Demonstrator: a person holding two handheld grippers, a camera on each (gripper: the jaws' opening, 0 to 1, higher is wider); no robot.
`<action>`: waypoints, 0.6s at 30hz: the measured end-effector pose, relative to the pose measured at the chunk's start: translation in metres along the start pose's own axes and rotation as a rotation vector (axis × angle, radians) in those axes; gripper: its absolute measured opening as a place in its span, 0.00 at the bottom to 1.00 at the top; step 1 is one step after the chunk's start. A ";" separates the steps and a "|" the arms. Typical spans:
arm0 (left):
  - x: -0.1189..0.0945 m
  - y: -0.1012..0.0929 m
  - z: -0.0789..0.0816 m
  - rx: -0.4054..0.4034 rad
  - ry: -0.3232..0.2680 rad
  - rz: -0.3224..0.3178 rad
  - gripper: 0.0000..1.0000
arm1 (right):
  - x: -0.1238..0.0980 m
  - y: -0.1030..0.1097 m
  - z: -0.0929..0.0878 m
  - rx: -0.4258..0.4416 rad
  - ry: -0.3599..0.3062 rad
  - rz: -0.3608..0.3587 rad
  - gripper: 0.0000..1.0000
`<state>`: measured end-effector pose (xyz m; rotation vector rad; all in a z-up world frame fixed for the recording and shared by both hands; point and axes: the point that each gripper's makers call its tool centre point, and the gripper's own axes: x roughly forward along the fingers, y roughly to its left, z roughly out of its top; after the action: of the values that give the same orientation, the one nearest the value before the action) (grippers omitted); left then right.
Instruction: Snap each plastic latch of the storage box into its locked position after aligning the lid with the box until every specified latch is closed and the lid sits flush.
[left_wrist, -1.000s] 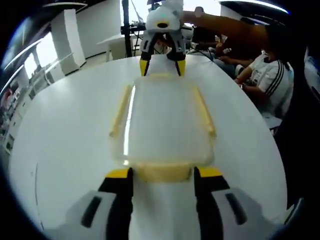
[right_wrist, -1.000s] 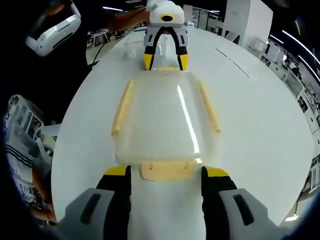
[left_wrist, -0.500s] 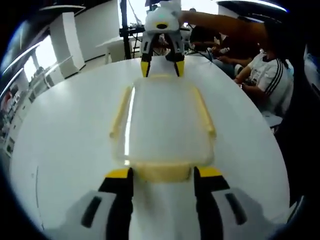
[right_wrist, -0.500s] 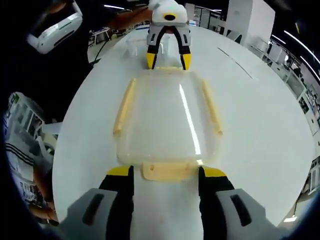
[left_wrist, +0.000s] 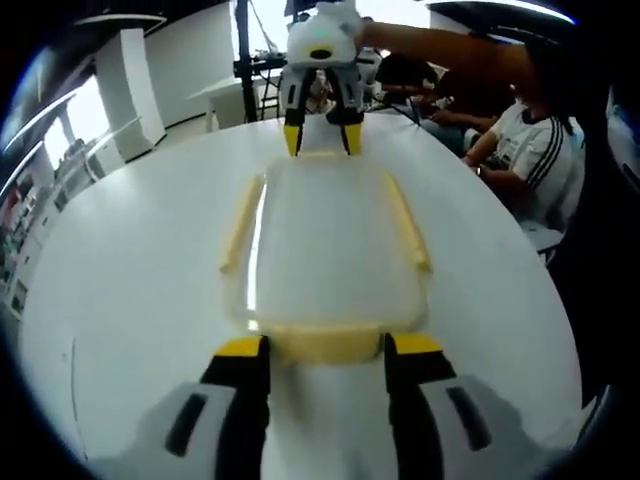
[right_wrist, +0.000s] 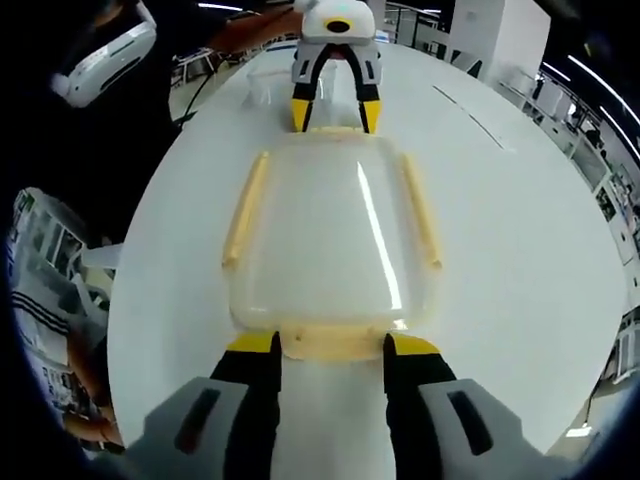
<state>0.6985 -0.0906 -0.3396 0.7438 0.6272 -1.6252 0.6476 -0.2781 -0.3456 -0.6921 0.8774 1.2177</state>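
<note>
A clear storage box with its lid (left_wrist: 325, 245) on lies lengthwise on a round white table (left_wrist: 130, 260); a pale yellow latch runs along each long side (left_wrist: 240, 225) (left_wrist: 408, 225). In the left gripper view my left gripper (left_wrist: 326, 348) has its jaws against both ends of the near end latch (left_wrist: 326, 342). My right gripper (left_wrist: 319, 140) stands at the far end. In the right gripper view the same box (right_wrist: 330, 225) shows from the other end. There my right gripper (right_wrist: 331, 345) grips its near end latch (right_wrist: 331, 340), and the left gripper (right_wrist: 335, 115) stands at the far end latch.
People sit past the table's far right edge (left_wrist: 520, 140) in the left gripper view. A small clear container (right_wrist: 262, 85) stands behind the far gripper in the right gripper view. A person holding a white device (right_wrist: 100, 55) is at upper left there. White table surface lies on both sides of the box.
My right gripper's jaws have narrowed until they touch the ends of its end latch. The left gripper's jaws have barely changed. The box has stayed in place.
</note>
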 end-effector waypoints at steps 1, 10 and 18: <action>0.000 0.000 0.000 -0.001 -0.003 0.000 0.41 | 0.000 0.000 0.000 0.002 0.002 -0.001 0.41; 0.003 -0.002 0.002 0.012 -0.025 -0.008 0.40 | 0.000 0.002 0.001 0.015 0.020 -0.008 0.41; 0.003 -0.001 0.003 0.015 -0.038 -0.015 0.40 | 0.000 0.005 0.000 0.019 0.014 -0.012 0.40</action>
<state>0.6967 -0.0946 -0.3396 0.7187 0.5955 -1.6555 0.6422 -0.2770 -0.3455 -0.6905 0.8941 1.1940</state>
